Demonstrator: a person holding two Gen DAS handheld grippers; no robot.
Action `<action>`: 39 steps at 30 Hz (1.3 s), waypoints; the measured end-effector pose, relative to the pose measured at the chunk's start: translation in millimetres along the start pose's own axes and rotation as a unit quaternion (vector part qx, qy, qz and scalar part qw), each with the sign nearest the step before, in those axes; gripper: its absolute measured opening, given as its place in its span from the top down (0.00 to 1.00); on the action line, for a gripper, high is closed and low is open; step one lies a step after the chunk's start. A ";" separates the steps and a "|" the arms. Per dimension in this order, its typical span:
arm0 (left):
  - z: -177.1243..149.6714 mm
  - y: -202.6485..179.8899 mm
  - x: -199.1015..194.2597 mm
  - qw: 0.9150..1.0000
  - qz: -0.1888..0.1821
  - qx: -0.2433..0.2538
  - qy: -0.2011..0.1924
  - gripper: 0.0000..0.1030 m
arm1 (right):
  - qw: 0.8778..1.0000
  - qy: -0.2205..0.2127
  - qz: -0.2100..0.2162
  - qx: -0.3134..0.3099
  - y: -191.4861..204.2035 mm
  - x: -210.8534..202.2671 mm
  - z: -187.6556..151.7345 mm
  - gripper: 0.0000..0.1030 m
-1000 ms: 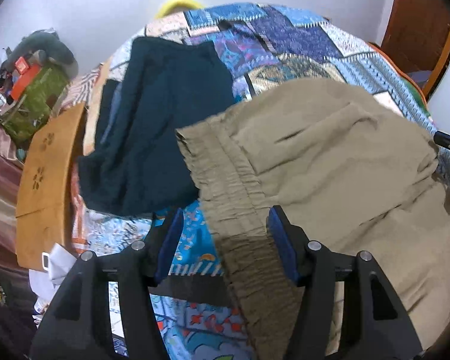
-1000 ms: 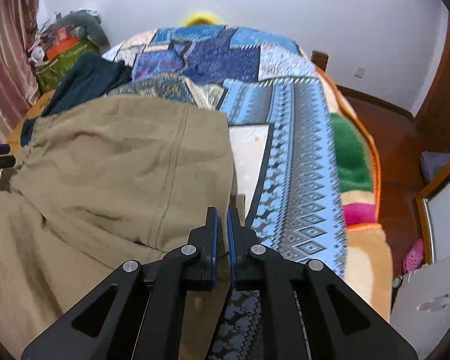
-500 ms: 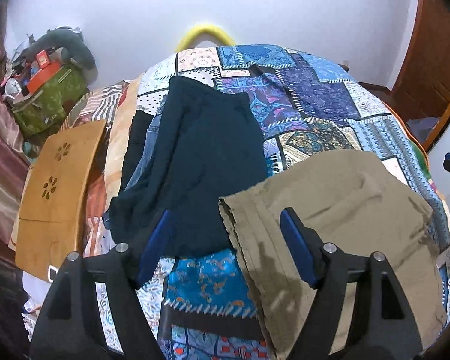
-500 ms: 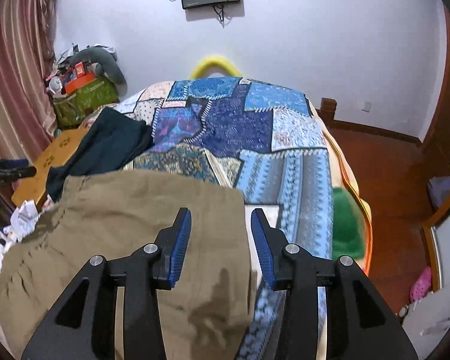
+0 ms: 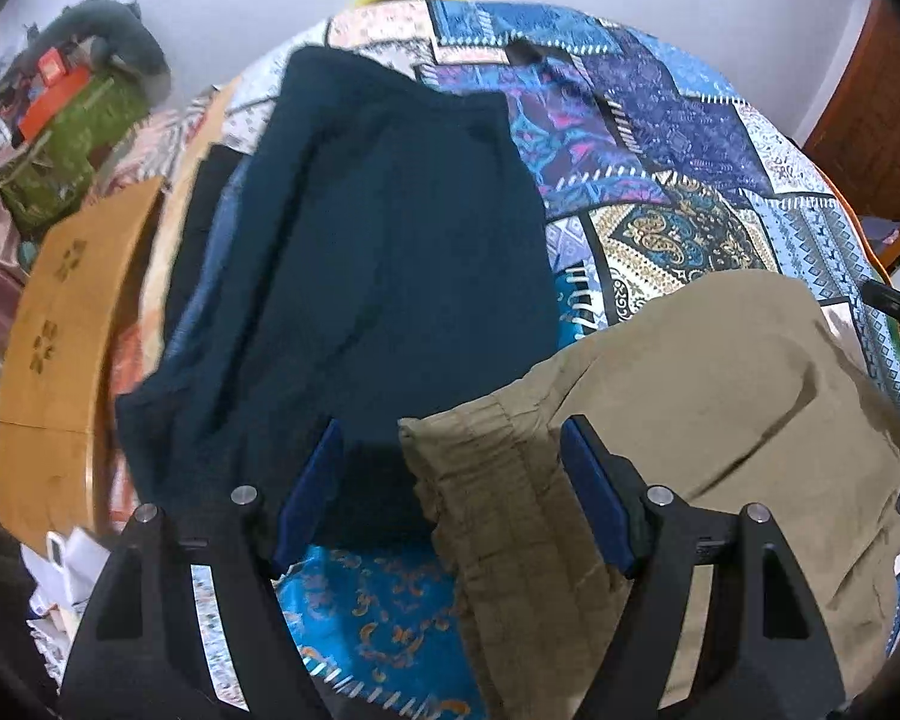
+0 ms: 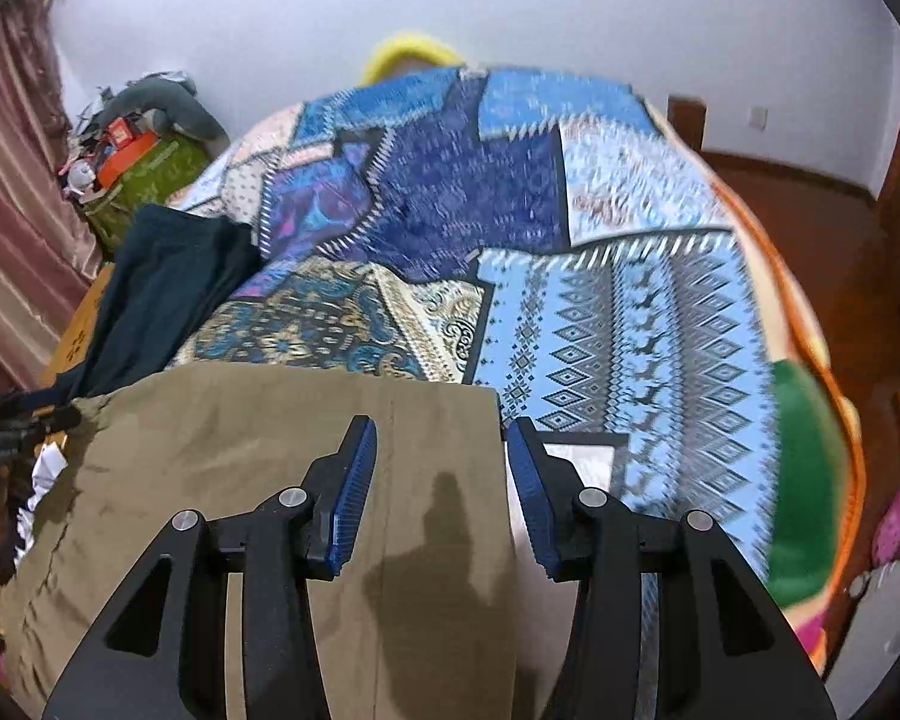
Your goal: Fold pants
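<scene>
Olive-khaki pants [image 5: 720, 396] lie folded on the patchwork quilt, their gathered waistband [image 5: 498, 510] toward me. My left gripper [image 5: 450, 426] hovers open above the waistband's far corner, its pads clear of the cloth. In the right wrist view the same pants [image 6: 240, 450] fill the lower left. My right gripper [image 6: 441, 423] hangs over their far right corner. Its jaws are opening, and no cloth is pinched between them.
A dark teal garment [image 5: 378, 252] lies on the quilt [image 5: 660, 138] beside the pants, over a denim piece. A low wooden table [image 5: 54, 330] and a green bag [image 5: 66, 138] with clutter stand left of the bed. Wooden floor [image 6: 810, 228] lies to the right.
My right gripper went from shut on the pants' edge to open. The left jaws widened off the waistband. Both grippers drew back, and the pants now lie flat on the quilt.
</scene>
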State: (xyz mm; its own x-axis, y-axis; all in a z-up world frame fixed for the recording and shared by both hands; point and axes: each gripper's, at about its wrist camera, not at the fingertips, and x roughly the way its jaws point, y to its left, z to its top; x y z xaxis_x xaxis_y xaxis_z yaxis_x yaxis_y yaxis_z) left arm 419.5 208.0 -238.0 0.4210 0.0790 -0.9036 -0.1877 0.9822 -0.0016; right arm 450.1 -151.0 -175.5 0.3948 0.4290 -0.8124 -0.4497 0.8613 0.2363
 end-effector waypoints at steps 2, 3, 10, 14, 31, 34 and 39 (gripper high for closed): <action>0.7 -1.2 9.0 1.000 -0.006 0.001 0.005 0.27 | 1.000 0.018 0.001 0.007 -5.7 17.7 5.9 0.59; 1.2 -1.6 12.3 1.000 -0.008 0.002 0.008 0.27 | 1.000 0.027 0.001 0.008 -7.5 26.1 8.0 0.59; 1.8 1.5 30.3 0.999 -0.048 -0.008 0.018 0.35 | 0.996 0.089 0.001 0.015 -4.4 81.2 9.0 0.59; -0.8 1.7 31.7 0.998 -0.057 -0.014 0.014 0.41 | 0.997 0.077 -0.007 -0.008 10.3 86.3 4.7 0.66; 22.6 -7.9 -53.5 0.996 0.002 0.011 -0.092 0.56 | 0.995 -0.087 -0.023 -0.046 36.8 -21.0 40.5 0.92; 29.5 -10.7 -78.3 0.993 0.002 0.011 -0.114 0.56 | 0.991 -0.123 -0.021 -0.046 45.3 -53.1 54.0 0.92; 24.4 -19.0 -111.6 0.991 0.003 0.028 -0.131 0.56 | 0.987 -0.155 -0.014 -0.047 52.1 -96.8 54.1 0.92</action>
State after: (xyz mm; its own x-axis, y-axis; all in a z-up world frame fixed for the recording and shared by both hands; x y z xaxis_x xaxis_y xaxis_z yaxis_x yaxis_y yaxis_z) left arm 397.7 184.7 -126.6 0.6375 0.1185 -0.7613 -0.1444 0.9890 0.0331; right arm 431.8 -133.0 -55.8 0.6277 0.4809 -0.6121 -0.5022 0.8510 0.1535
